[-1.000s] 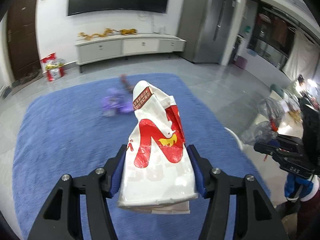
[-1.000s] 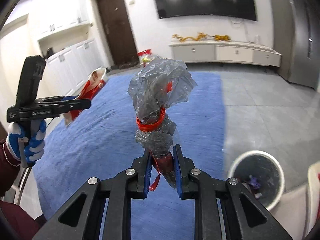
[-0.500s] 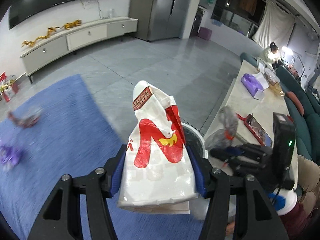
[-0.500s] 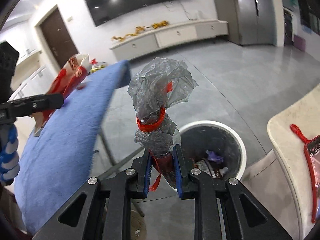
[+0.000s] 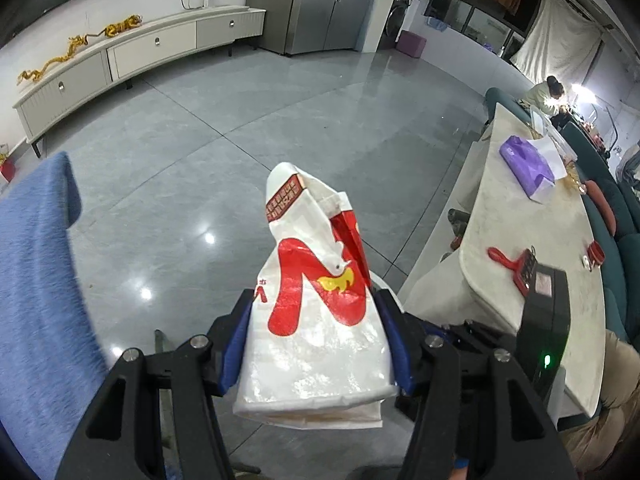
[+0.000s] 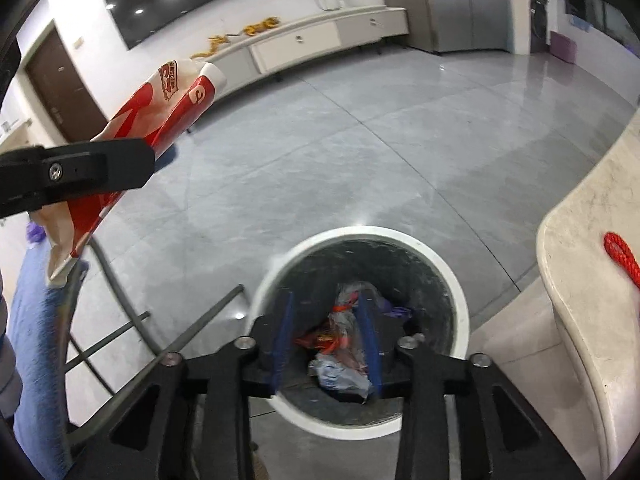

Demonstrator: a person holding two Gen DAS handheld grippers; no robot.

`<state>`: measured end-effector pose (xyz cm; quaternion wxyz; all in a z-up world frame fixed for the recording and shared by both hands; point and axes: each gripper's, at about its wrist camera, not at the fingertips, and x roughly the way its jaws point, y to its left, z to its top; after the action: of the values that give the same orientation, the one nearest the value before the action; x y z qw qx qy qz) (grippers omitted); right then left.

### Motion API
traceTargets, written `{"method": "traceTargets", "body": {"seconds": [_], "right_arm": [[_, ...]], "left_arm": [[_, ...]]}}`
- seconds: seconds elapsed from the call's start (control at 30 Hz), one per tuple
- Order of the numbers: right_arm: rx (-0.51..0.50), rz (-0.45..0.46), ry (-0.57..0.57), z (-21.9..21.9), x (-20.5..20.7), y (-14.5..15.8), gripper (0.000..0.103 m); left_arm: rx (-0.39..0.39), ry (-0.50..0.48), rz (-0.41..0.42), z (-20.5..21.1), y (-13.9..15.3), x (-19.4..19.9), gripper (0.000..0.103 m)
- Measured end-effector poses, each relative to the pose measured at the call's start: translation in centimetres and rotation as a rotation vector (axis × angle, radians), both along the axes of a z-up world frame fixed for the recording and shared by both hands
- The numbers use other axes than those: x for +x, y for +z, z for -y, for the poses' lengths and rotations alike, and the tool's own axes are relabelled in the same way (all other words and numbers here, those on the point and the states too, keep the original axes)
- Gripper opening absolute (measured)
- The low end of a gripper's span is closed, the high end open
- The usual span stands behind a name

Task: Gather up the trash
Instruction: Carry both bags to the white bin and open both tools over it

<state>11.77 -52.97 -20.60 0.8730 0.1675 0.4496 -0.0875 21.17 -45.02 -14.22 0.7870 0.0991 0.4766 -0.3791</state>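
Observation:
My left gripper (image 5: 316,332) is shut on a white and red paper bag (image 5: 316,304), held upright above the grey floor; the bag also shows in the right wrist view (image 6: 132,136) at the upper left. My right gripper (image 6: 326,336) is open and empty, right above the white-rimmed trash bin (image 6: 448,280). The grey plastic bundle tied with red string (image 6: 344,344) lies inside the bin among other trash. The bin is mostly hidden behind the bag in the left wrist view.
A blue cloth-covered table edge (image 5: 36,280) is at the left, with metal legs (image 6: 120,320) below. A pale marble counter (image 5: 532,240) at the right holds a purple packet (image 5: 528,168) and a red-handled item (image 5: 508,264). The grey floor stretches ahead to a white cabinet (image 5: 132,56).
My right gripper opened and the grey plastic bundle dropped into the bin. Both grippers swung from the blue cloth towards the bin; the left still holds the paper bag.

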Motion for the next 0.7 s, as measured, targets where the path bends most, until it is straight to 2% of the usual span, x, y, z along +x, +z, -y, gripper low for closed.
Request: {"method": "traceTargets", "body": {"seconds": [0.1,0.2,0.4,0.5,0.7], "right_arm": [[-0.002,0.0,-0.023,0.1,-0.9,0.0,0.038],[-0.017,-0.006,-0.035,0.3,-1.9,0.1,0.043],[-0.003,0.003,-0.083,0.9,-5.1,0.8,0.045],[0.002,0.02,-0.099,0.9,-6.6,1.9,0.045],[-0.017,0.092,-0.089,-1.1,-9.4,6.1,0.046]], "left_arm": [[0.0,-0.002,-0.016,0.8,-0.7,0.4,0.058],[0.002,-0.005,-0.019,0.9,-1.0,0.3,0.067],[-0.013,-0.01,-0.043,0.5,-1.0,-0.5,0.067],[-0.026,0.001,-0.006,-0.9,0.4,-1.5,0.067],[-0.039,0.063,0.156,-5.7,4.6,-4.9,0.067]]}}
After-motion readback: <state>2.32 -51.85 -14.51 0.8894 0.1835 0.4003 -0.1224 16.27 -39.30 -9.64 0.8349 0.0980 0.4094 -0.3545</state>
